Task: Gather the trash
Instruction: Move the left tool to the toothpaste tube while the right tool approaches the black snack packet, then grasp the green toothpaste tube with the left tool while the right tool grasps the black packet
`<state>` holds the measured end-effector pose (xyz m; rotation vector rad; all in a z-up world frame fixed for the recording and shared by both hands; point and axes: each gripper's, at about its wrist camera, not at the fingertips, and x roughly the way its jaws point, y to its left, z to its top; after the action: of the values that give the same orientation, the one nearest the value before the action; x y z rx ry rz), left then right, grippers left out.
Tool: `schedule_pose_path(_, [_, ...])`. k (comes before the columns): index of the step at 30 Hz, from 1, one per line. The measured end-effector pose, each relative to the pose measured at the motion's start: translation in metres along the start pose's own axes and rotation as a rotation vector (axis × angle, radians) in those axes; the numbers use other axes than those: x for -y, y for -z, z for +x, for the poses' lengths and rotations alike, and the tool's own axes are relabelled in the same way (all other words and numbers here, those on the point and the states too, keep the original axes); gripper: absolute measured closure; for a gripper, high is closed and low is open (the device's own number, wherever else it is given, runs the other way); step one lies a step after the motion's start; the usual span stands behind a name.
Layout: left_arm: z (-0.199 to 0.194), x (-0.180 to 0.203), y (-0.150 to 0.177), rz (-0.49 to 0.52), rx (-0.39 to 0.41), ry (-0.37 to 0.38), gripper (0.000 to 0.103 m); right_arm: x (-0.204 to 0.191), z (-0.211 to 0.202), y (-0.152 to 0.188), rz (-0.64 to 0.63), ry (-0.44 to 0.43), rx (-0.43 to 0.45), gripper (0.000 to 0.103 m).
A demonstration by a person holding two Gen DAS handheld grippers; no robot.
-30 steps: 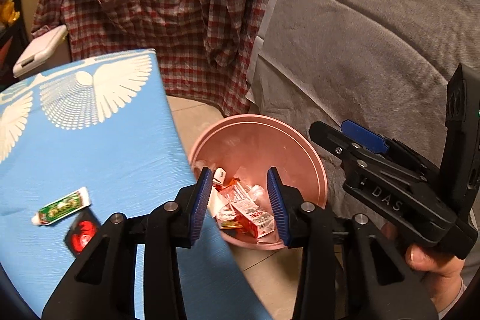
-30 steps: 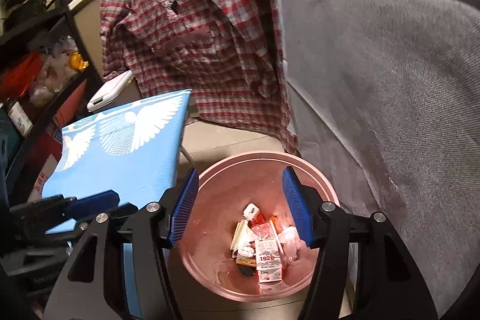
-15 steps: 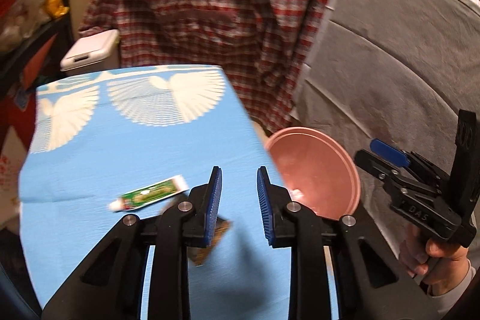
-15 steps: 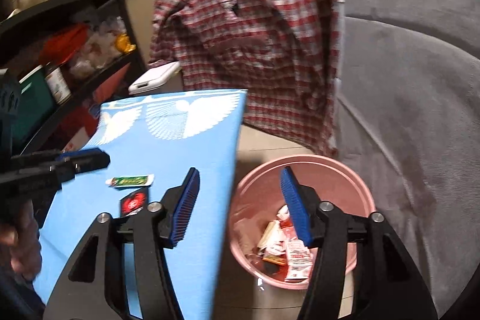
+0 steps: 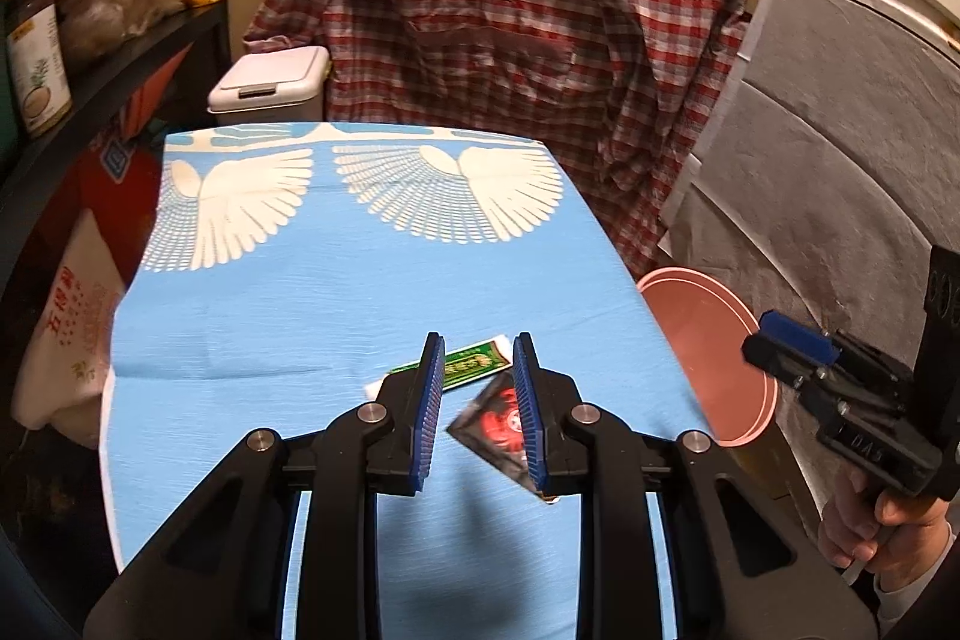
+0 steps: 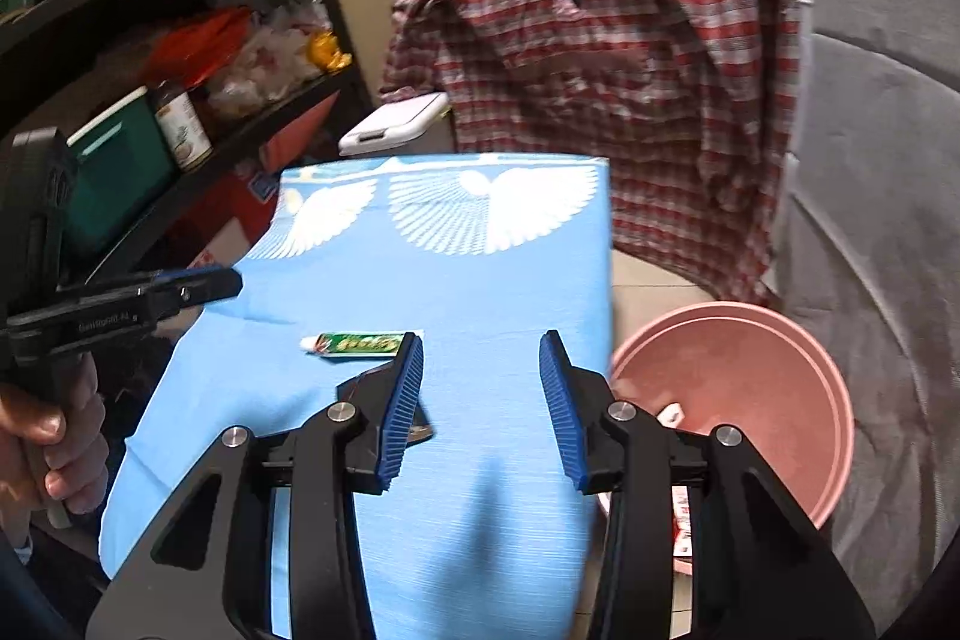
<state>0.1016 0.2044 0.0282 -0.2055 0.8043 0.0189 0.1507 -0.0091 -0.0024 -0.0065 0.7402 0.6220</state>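
Note:
A green tube (image 5: 474,363) and a black-and-red packet (image 5: 497,421) lie on the blue cloth-covered table (image 5: 300,316). My left gripper (image 5: 477,400) hovers above them with a narrow gap between its blue pads and nothing pressed. The right wrist view shows the tube (image 6: 360,345) ahead, and the packet (image 6: 363,387) is partly hidden behind my left finger. My right gripper (image 6: 480,400) is over the table's right part, its jaws closing with nothing between them. The pink bin (image 6: 750,388) stands on the floor at the right and holds wrappers (image 6: 672,412).
A red plaid shirt (image 5: 528,40) hangs behind the table. A white lidded bin (image 5: 270,85) stands at the far left corner. Black shelves (image 6: 180,130) with jars and bags line the left. A grey padded surface (image 5: 840,160) rises behind the pink bin (image 5: 708,340).
Both grippers swung left from above the pink bin to above the blue table. Both pairs of jaws narrowed. The tube and packet now lie just ahead of the left gripper.

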Motion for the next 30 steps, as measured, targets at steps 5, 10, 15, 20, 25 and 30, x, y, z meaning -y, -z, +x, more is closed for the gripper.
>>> schedule_pose_path(5, [0.003, -0.016, 0.001, -0.006, -0.006, -0.011, 0.080, -0.010, 0.020, 0.006, -0.005, -0.033, -0.052, 0.061])
schedule_pose_path(10, [0.015, -0.032, 0.003, -0.008, -0.027, -0.026, 0.080, -0.015, 0.039, 0.008, 0.011, -0.072, -0.099, 0.060])
schedule_pose_path(15, [0.031, -0.043, 0.007, 0.002, -0.066, -0.027, 0.080, -0.021, 0.062, 0.012, 0.007, -0.103, -0.156, 0.053])
schedule_pose_path(20, [0.051, -0.049, 0.011, 0.027, -0.111, -0.006, 0.080, -0.023, 0.087, 0.018, -0.005, -0.106, -0.214, 0.049])
schedule_pose_path(25, [0.069, -0.047, 0.016, 0.073, -0.146, 0.005, 0.080, -0.023, 0.107, 0.021, -0.019, -0.106, -0.257, 0.049])
schedule_pose_path(30, [0.088, -0.045, 0.019, 0.098, -0.173, -0.006, 0.059, -0.028, 0.119, 0.026, -0.070, -0.100, -0.290, 0.047])
